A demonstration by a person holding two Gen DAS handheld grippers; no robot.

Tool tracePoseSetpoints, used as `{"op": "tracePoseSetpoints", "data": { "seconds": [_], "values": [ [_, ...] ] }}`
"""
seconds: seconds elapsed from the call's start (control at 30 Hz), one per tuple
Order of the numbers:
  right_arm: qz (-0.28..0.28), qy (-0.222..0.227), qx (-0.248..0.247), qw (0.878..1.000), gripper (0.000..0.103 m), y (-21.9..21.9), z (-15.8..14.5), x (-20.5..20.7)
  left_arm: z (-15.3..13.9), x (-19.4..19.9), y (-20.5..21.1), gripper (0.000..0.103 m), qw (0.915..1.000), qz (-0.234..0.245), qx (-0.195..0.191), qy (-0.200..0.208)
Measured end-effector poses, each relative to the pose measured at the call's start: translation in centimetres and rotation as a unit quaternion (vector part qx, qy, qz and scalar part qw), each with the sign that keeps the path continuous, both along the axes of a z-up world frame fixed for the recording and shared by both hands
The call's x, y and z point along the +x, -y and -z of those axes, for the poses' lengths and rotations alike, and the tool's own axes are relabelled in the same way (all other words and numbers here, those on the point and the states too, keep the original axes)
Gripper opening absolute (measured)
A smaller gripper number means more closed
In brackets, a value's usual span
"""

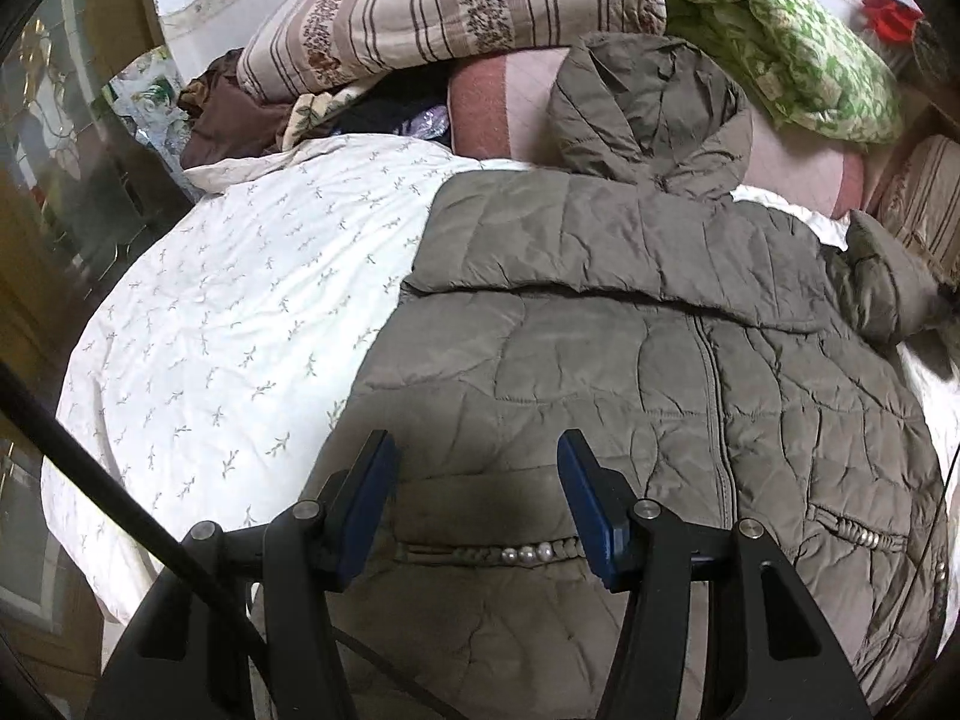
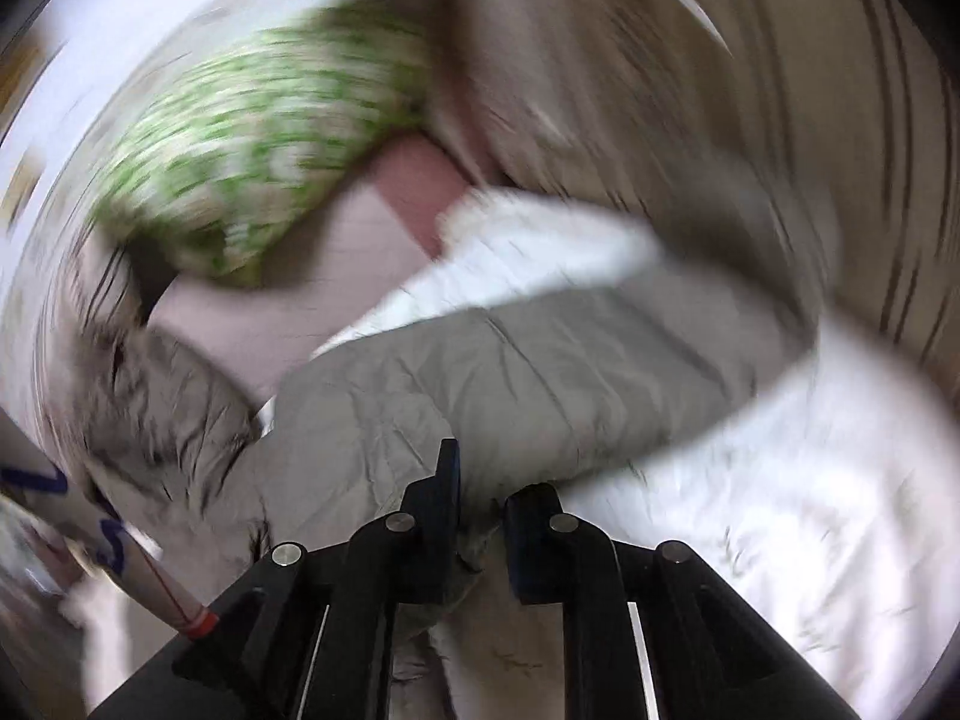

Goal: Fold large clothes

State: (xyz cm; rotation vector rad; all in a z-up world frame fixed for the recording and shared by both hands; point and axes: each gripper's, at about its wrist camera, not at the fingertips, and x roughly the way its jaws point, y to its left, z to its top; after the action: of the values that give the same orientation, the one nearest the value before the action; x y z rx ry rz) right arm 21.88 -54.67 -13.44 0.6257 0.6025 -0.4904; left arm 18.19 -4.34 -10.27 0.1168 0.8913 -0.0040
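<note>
An olive-grey quilted hooded jacket (image 1: 660, 372) lies front up on the white patterned bedspread (image 1: 240, 330), zip shut, its left sleeve folded across the chest. My left gripper (image 1: 477, 450) is open and empty, hovering over the jacket's lower hem near a pearl-trimmed pocket (image 1: 510, 553). In the blurred right wrist view, my right gripper (image 2: 480, 492) is shut on the jacket's other sleeve (image 2: 510, 372) and holds its fabric pinched between the fingers.
Striped pillows (image 1: 450, 6) and a green floral quilt (image 1: 792, 54) are piled at the bed's head; the quilt also shows in the right wrist view (image 2: 252, 144). A pink sheet (image 1: 528, 102) lies under the hood. A glass cabinet (image 1: 66, 168) stands left.
</note>
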Motion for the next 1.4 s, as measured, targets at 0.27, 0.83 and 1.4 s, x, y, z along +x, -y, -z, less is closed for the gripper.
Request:
{"op": "tracePoseSetpoints", "data": {
  "seconds": [0.27,0.83,1.4],
  "values": [
    [-0.113,-0.009,-0.159,0.981,0.013,-11.0,-4.7,1.9,-0.4,-0.6,-1.0,0.055,1.0000,-0.004,-0.006,0.004],
    [-0.323,-0.077,-0.224,0.916,0.011,-27.0,1.2,4.9,-0.9,1.9,-2.8,0.055,0.9994,-0.031,-0.007,0.016],
    [-0.219,-0.030,-0.067,0.973,0.059,-16.9,-3.2,-1.9,-2.4,3.6,4.0,0.055,0.9971,0.061,-0.001,0.045]
  ]
}}
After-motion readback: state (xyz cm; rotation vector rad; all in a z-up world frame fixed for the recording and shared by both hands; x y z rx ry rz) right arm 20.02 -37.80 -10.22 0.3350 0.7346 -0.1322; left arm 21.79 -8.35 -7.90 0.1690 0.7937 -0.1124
